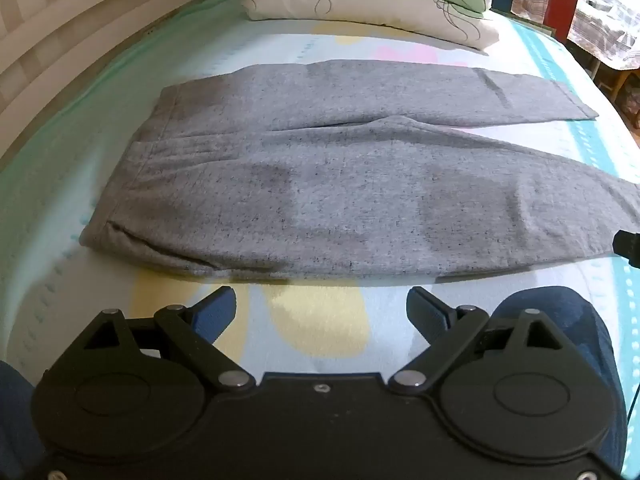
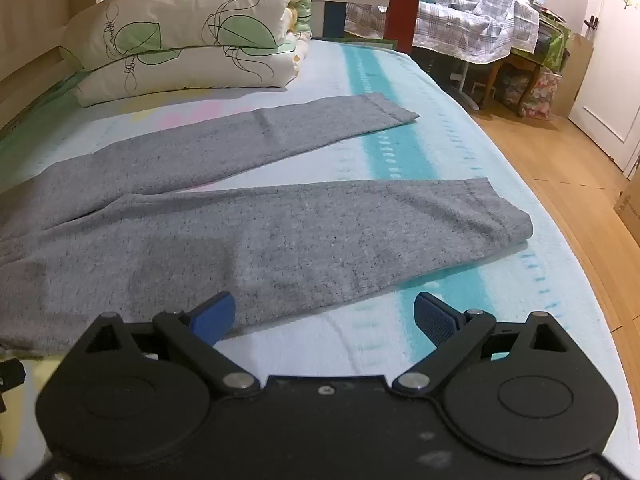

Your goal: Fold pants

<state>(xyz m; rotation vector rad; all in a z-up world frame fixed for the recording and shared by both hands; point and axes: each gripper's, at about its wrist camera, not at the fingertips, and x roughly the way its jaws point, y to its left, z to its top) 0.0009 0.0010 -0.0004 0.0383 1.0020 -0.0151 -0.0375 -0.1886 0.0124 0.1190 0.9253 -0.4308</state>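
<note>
Grey sweatpants lie flat on the bed, waistband at the left, two legs spread apart toward the right. In the right wrist view the pants show both legs, with the near cuff and the far cuff by the bed's right side. My left gripper is open and empty, just short of the pants' near edge. My right gripper is open and empty, its left finger over the near leg's edge.
A folded leaf-print quilt sits at the bed's far end. The bed's right edge drops to a wooden floor. A headboard rail runs along the left. A person's blue-jeaned knee is by the left gripper.
</note>
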